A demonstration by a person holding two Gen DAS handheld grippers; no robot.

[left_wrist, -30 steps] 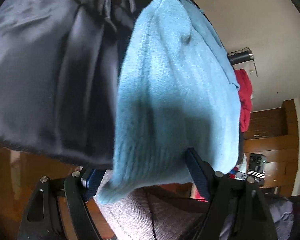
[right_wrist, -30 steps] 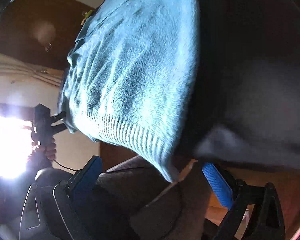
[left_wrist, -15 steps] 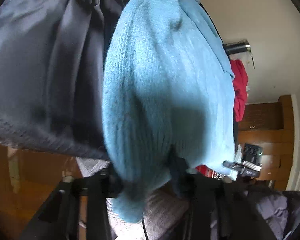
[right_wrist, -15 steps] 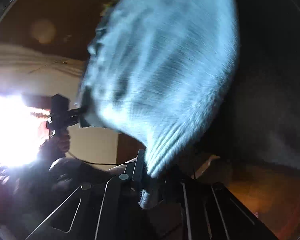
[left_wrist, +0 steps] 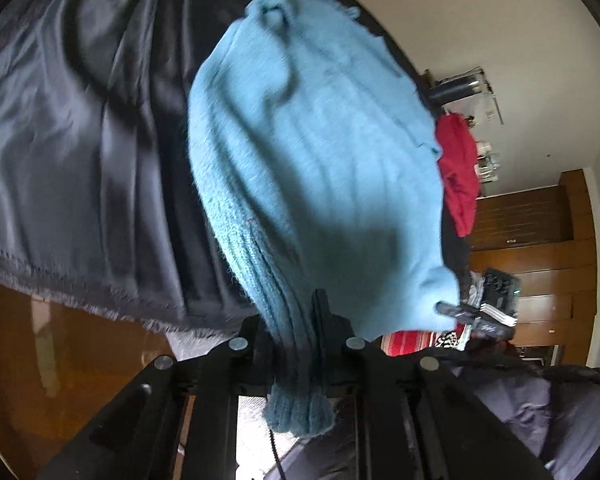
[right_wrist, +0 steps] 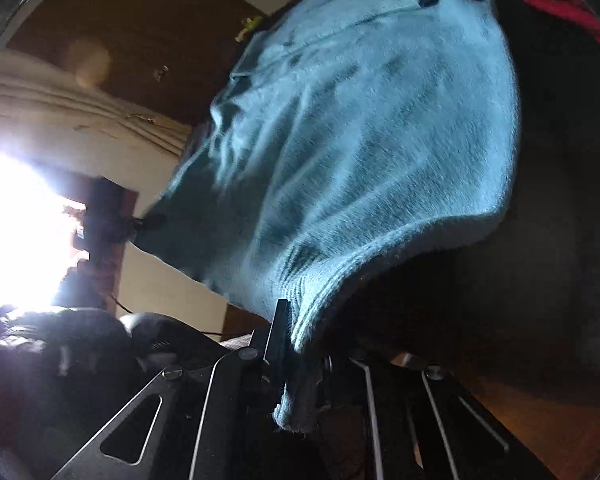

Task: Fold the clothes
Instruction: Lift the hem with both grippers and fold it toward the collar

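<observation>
A light blue knit sweater (left_wrist: pixel 320 160) hangs in front of both cameras, spread between the two grippers. My left gripper (left_wrist: pixel 296 320) pinches its ribbed hem, jaws still closing on the knit, and a tuft of hem hangs below the fingers. In the right wrist view the sweater (right_wrist: pixel 360 140) is stretched the same way. My right gripper (right_wrist: pixel 300 340) is shut on another part of the hem. Each view shows the other gripper small at the sweater's far corner: the right one (left_wrist: pixel 472 316), the left one (right_wrist: pixel 112 224).
A dark satin garment (left_wrist: pixel 80 160) hangs behind the sweater, with a red garment (left_wrist: pixel 458 176) further back. Wooden cabinets (left_wrist: pixel 540 240) line the far wall and a wood floor (left_wrist: pixel 60 360) lies below. A bright window (right_wrist: pixel 16 224) glares at the left.
Both grippers went from wide open around the hem to shut on it. Both have since risen, pulling the sweater taut between them.
</observation>
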